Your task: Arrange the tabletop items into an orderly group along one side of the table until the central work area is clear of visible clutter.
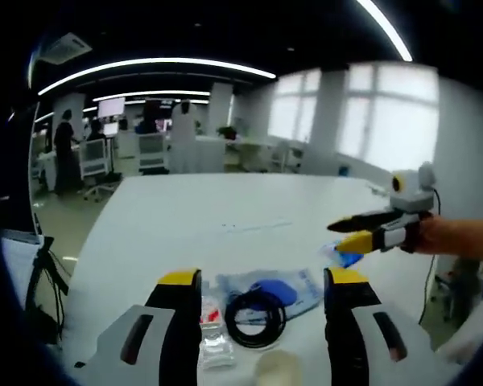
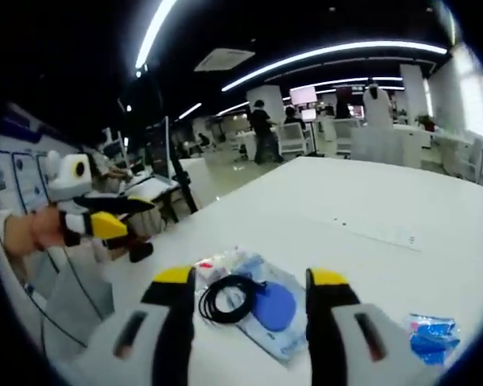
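White table (image 1: pixel 225 201), large, mostly bare across its centre. The items sit bunched near one edge: a coiled black cable (image 1: pixel 256 318), a clear plastic bag holding a round blue object (image 1: pixel 280 291), a small clear packet with red print (image 1: pixel 211 322) and a pale round lid-like disc (image 1: pixel 278 368), which is blurred. A separate blue-printed plastic packet (image 1: pixel 344 256) lies a little apart, toward the right gripper.

Left gripper (image 1: pixel 262 301): jaws spread wide with nothing between them, straddling the cable and bag from above. Judged a hover, ahead of a pick or a nudge.

Right gripper (image 2: pixel 249 301): jaws likewise spread and empty, over the same cable (image 2: pixel 225 299) and bag (image 2: pixel 270 310). In the left gripper view its tips are close to the blue packet; contact cannot be told.

Judgement: the cluster is already loosely grouped at the edge. The stray blue packet (image 2: pixel 431 334) probably needs drawing in beside the bag. Thin plastic may slide or crumple when pinched.
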A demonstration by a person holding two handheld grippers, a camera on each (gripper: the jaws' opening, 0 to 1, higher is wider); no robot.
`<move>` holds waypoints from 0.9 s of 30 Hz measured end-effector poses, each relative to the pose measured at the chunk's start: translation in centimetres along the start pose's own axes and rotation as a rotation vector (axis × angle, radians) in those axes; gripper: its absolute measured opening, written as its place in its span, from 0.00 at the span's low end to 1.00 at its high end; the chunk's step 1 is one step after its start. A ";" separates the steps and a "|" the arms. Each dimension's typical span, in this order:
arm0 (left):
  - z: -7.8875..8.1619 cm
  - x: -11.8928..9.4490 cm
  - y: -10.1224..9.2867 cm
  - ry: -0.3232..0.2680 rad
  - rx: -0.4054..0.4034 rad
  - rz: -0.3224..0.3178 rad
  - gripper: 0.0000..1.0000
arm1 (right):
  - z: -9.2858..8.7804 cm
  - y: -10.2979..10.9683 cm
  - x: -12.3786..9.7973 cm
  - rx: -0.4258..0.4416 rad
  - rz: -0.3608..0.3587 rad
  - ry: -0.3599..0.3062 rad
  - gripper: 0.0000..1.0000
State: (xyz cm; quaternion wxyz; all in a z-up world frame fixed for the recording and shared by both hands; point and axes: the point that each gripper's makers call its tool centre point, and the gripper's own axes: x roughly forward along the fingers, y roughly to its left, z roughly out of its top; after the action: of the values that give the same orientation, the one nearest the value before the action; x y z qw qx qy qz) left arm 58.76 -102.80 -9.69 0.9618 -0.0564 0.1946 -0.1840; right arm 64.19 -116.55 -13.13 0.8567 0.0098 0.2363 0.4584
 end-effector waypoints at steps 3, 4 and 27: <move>-0.5 -0.1 0.7 0.008 -0.004 -0.001 0.58 | -0.8 0.6 1.3 0.005 0.005 0.025 0.53; -0.5 -0.1 0.8 0.009 -0.004 -0.002 0.58 | -0.9 0.8 1.7 0.002 0.007 0.028 0.53; -2.9 2.3 4.0 0.038 -0.038 -0.029 0.56 | -7.2 0.3 9.1 0.050 -0.010 0.211 0.41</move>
State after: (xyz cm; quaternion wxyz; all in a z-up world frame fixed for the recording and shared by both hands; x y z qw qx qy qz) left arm 60.88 -100.02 -13.92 0.9540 -0.0738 0.2156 -0.1951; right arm 65.24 -110.60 -23.03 0.8288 -0.0182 0.3364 0.4467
